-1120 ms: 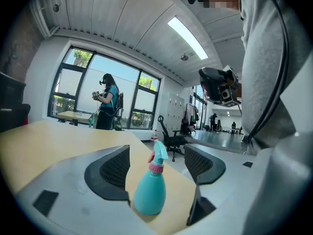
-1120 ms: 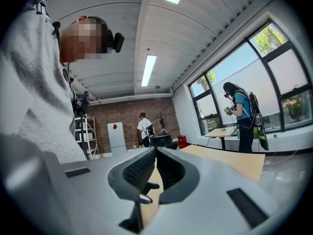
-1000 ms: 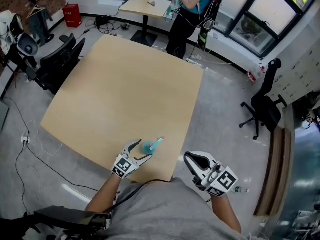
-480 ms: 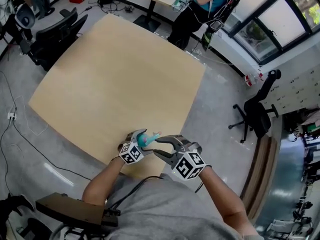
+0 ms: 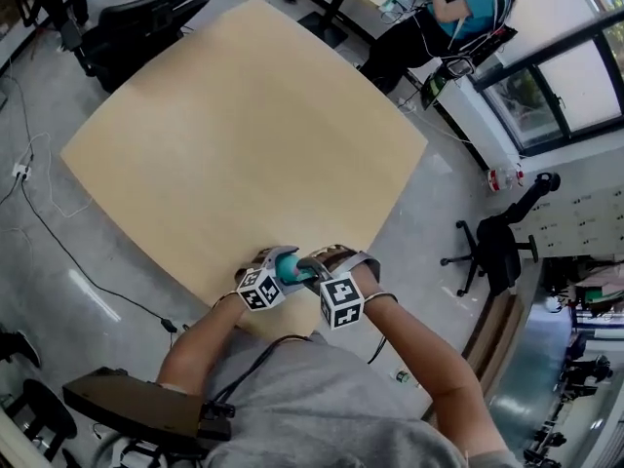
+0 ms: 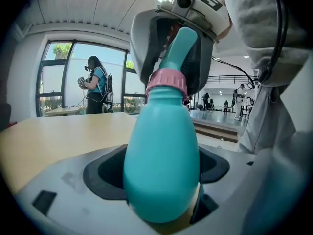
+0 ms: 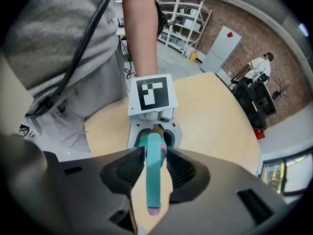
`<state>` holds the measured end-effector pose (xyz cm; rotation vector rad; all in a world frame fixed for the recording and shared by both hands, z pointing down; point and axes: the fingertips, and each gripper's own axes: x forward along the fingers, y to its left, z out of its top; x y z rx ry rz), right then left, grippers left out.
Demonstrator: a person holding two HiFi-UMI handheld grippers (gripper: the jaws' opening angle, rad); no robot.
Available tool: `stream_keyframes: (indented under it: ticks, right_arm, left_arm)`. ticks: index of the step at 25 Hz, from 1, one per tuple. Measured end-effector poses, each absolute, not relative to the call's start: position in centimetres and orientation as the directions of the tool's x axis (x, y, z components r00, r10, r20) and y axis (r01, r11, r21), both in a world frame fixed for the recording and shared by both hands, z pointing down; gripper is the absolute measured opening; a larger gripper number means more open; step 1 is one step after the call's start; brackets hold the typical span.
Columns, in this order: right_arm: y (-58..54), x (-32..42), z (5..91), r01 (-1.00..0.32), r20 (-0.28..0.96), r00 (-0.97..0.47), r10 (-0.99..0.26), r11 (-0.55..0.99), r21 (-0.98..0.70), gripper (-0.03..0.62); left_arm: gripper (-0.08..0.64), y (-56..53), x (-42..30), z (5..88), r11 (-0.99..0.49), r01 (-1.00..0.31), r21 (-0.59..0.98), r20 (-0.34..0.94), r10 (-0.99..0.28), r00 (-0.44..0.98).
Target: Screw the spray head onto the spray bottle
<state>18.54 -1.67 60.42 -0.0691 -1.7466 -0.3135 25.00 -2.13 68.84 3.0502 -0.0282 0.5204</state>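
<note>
A teal spray bottle [image 6: 161,165] with a pink collar [image 6: 167,82] stands between the pads of my left gripper [image 6: 162,182]. Those jaws are closing, and the pads touch the bottle's belly on both sides. The teal spray head [image 7: 153,175], with a pink nozzle tip, sits on the collar. My right gripper [image 7: 152,166] faces the left one and has its pads against the head's sides. In the head view the bottle [image 5: 292,269] shows between the left gripper [image 5: 276,261] and the right gripper [image 5: 312,263], over the near edge of the table [image 5: 244,135].
A person with a backpack stands by a second table at the back [image 5: 458,8]. Office chairs stand at the far left [image 5: 136,18] and on the right [image 5: 497,247]. Cables lie on the floor at the left.
My right gripper has swung in from off the table's right side and now has its jaws around the spray head. The left gripper stays on the bottle.
</note>
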Motion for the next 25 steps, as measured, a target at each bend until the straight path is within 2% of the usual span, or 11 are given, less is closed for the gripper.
stream_keyframes:
  ticks: [4, 7, 11, 14, 16, 17, 20, 23, 25]
  right_arm:
    - [-1.6, 18.2, 60.8, 0.295, 0.977, -0.188, -0.096, 0.944, 0.150, 0.132]
    - [-1.3, 17.9, 61.2, 0.451, 0.990, -0.130, -0.061, 0.885, 0.114, 0.130]
    - [-1.0, 17.9, 61.8, 0.665, 1.000, 0.017, 0.007, 0.746, -0.016, 0.130]
    - [-0.9, 18.1, 62.0, 0.656, 0.994, 0.075, 0.074, 0.747, -0.105, 0.130]
    - [-1.0, 18.1, 62.2, 0.510, 0.990, 0.041, 0.132, 0.850, -0.134, 0.130]
    - [-1.2, 18.2, 62.2, 0.389, 0.987, 0.000, 0.159, 0.909, -0.146, 0.130]
    - [-1.9, 18.6, 62.4, -0.103, 0.966, -0.192, 0.170, 0.976, -0.193, 0.132]
    - [-2.6, 18.9, 62.2, -0.600, 0.944, -0.329, 0.023, 0.767, -0.228, 0.133]
    - [-3.0, 19.1, 62.1, -0.790, 0.940, -0.323, -0.112, 0.578, -0.203, 0.133]
  left_arm:
    - [0.394, -2.0, 24.9, 69.0, -0.998, -0.034, 0.053, 0.319, -0.015, 0.948]
    - [0.394, -2.0, 24.7, 69.2, -0.998, -0.031, 0.057, 0.313, -0.011, 0.950]
    - [0.394, -2.1, 24.6, 69.3, -0.998, -0.030, 0.063, 0.309, -0.009, 0.951]
    - [0.394, -2.1, 24.8, 69.2, -0.997, -0.032, 0.066, 0.307, -0.010, 0.952]
    - [0.394, -2.0, 24.9, 69.2, -0.997, -0.036, 0.067, 0.304, -0.014, 0.953]
    - [0.394, -1.9, 25.0, 69.2, -0.997, -0.039, 0.067, 0.302, -0.017, 0.953]
    - [0.393, -1.9, 25.1, 69.2, -0.997, -0.048, 0.067, 0.297, -0.026, 0.955]
    - [0.393, -2.0, 25.0, 69.2, -0.995, -0.071, 0.067, 0.291, -0.049, 0.955]
    - [0.393, -2.1, 25.0, 69.2, -0.993, -0.100, 0.069, 0.285, -0.076, 0.955]
